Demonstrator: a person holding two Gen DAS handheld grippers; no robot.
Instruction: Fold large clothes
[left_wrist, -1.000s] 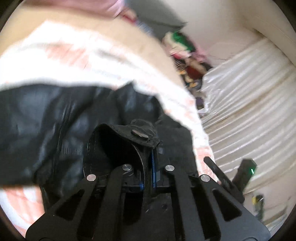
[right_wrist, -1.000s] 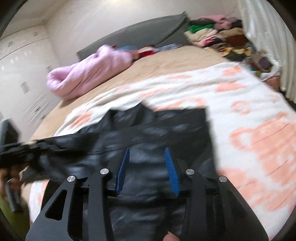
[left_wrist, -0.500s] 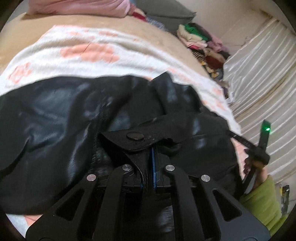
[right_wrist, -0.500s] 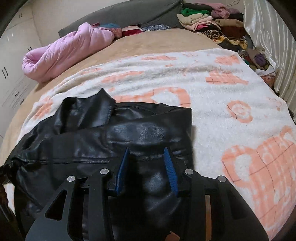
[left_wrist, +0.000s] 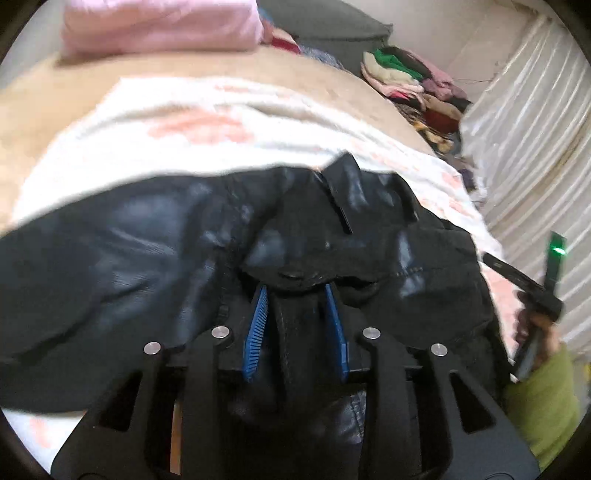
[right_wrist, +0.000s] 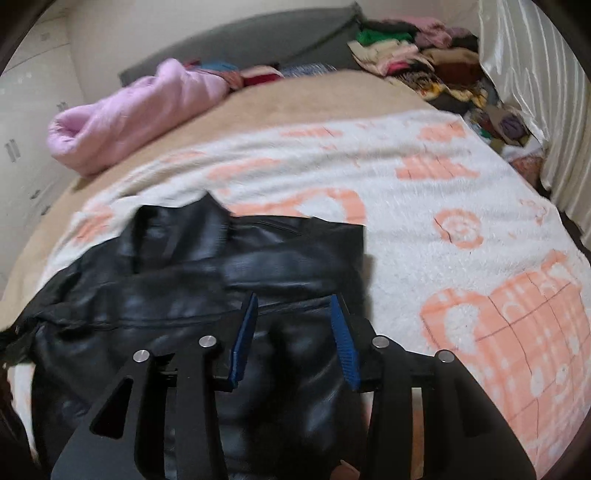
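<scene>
Left tool opening around jacket flap, right tool opening

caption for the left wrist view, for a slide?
Left gripper opening over a snap tab of the black leather jacket lying on the patterned blanket.
</scene>
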